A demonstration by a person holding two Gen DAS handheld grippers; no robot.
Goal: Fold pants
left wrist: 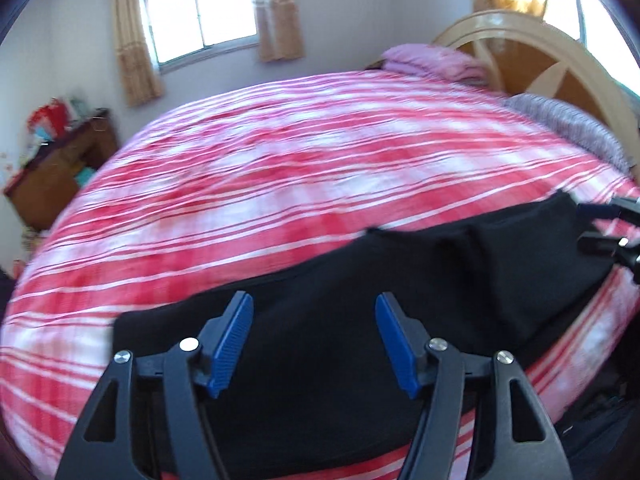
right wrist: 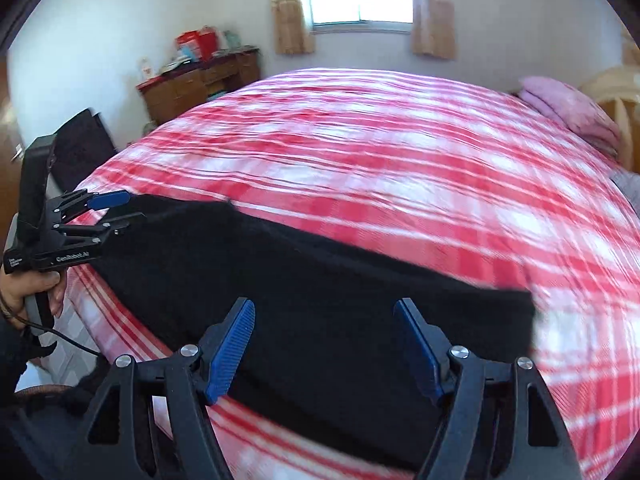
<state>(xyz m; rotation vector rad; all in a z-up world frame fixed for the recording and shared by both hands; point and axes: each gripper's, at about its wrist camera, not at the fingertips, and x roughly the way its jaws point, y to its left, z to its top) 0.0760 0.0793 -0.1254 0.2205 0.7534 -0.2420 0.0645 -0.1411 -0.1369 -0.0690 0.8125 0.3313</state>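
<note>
Bed (left wrist: 280, 168) with red-white checked cover fills both views. Black pants (left wrist: 360, 300) lie folded in long band along near edge of bed. My left gripper (left wrist: 314, 338) hangs over one end of pants, jaws apart, nothing between pads. My right gripper (right wrist: 324, 344) over other end, jaws wide, empty. Pink pillow (right wrist: 568, 112) at far corner.

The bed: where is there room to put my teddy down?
The big free patch is the checked bedspread between the black pants and the pink pillow. The near edge is crowded: the pants lie there under the open left gripper and right gripper.
</note>
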